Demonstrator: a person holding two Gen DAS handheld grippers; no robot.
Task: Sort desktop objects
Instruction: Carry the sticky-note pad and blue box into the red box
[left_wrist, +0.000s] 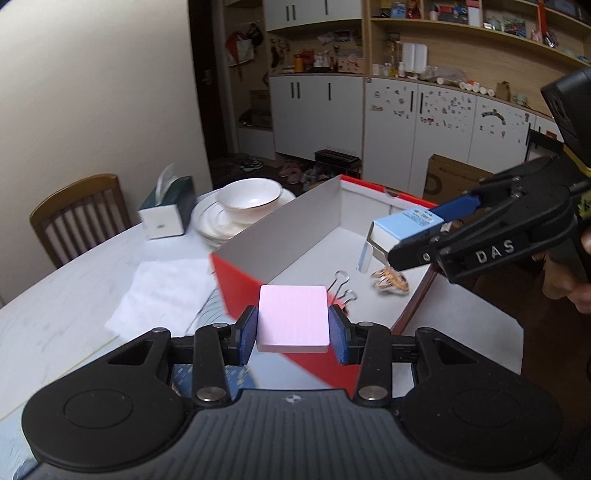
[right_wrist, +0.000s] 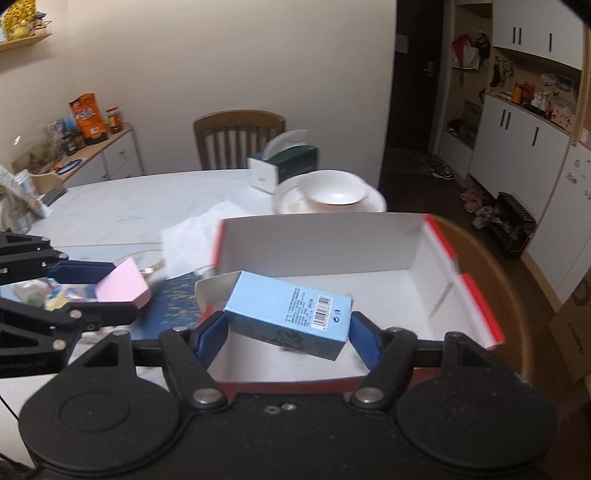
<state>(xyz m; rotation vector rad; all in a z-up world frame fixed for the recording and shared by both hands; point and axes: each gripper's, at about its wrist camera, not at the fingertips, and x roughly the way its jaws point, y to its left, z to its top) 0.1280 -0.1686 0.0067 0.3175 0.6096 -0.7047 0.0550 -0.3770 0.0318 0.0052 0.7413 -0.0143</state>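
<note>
Pink pad (left_wrist: 293, 319) sat clamped between the blue fingers (left_wrist: 246, 334) of your left gripper (left_wrist: 292, 332), jaws narrow, pressed on both its sides. Left wrist view: you held it over the near corner of the red box (left_wrist: 236, 280), open-topped with white inside walls, resting on the white table (left_wrist: 55, 314). Two binder clips (left_wrist: 345, 286) and a small orange-patterned item (left_wrist: 391, 282) lay on the box floor. Your right gripper (left_wrist: 424, 236) came in from the right with a light blue carton (left_wrist: 406, 225), held above the box interior. Behind the box: white bowl (left_wrist: 251, 195) on stacked plates, tissue box (left_wrist: 168, 210), wooden chair (left_wrist: 79, 218). A white paper sheet (left_wrist: 162, 291) lay left of the box.

Right wrist view: your right gripper (right_wrist: 288, 328) had wide jaws closed on the light blue carton (right_wrist: 291, 314), tilted, one end flap open, barcode side up, above the box (right_wrist: 406, 243) near its front wall. Your left gripper (right_wrist: 107, 291) showed at the left edge holding the pink pad (right_wrist: 122, 288) above the table (right_wrist: 129, 203), just left of the box. Bowl (right_wrist: 332, 188), tissue box (right_wrist: 284, 168) and chair (right_wrist: 238, 138) stood beyond.
</note>
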